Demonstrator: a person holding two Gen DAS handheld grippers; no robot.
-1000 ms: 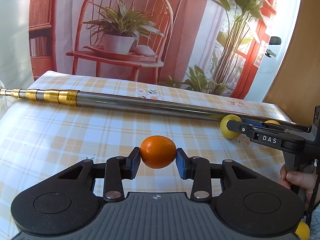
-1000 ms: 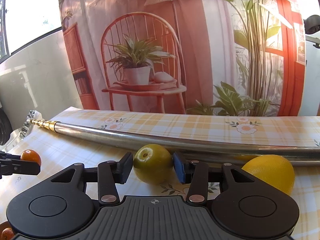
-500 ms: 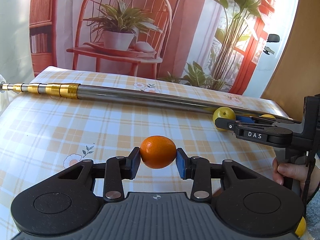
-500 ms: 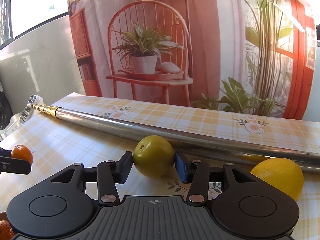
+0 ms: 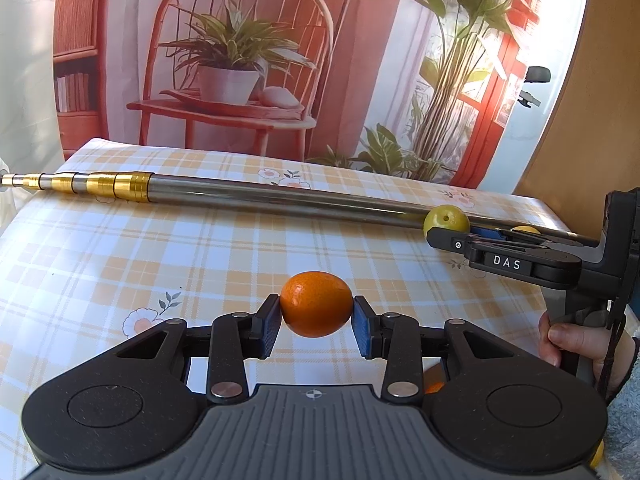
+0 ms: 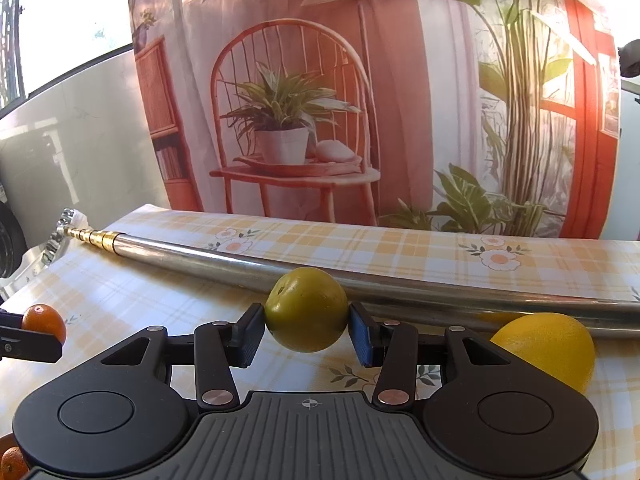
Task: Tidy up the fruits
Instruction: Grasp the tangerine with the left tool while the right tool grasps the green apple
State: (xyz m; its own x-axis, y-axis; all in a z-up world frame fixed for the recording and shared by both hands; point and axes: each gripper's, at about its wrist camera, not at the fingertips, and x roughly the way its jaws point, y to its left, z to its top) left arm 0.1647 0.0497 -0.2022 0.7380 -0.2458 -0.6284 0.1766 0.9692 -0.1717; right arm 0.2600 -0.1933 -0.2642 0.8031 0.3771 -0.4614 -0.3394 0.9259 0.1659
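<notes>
Left gripper [image 5: 316, 325] is clamped on a small orange [image 5: 316, 304], pads on its two sides, fruit carried above the checked tablecloth [image 5: 120, 264]. Right gripper [image 6: 306, 332] is closed on a green fruit [image 6: 306, 309], held just in front of the metal pole [image 6: 400, 284] that lies across the table.

Risks, as I read them:
- Both fruits are round & smooth-skinned, gripped only at two narrow contact patches w/ most of the body sticking out past the pads. A quick swing or tilt could roll one out; it would likely run off over the cloth.
- Green fruit sits v. close to the pole; a forward nudge may knock it vs the pole & twist it in the grip.
- Lemon [image 6: 548, 350] lies loose against the pole, near the right gripper; a sideways sweep could bump it.

Hard to tell:
- No bowl, tray or sorting spot visible in either view, so the destination is unknown.
- Bits of orange fruit peek out at the bottom-left corner of the right view & under the left gripper body; count & container unclear.
- Whether the green fruit touches the cloth: can't tell.
</notes>
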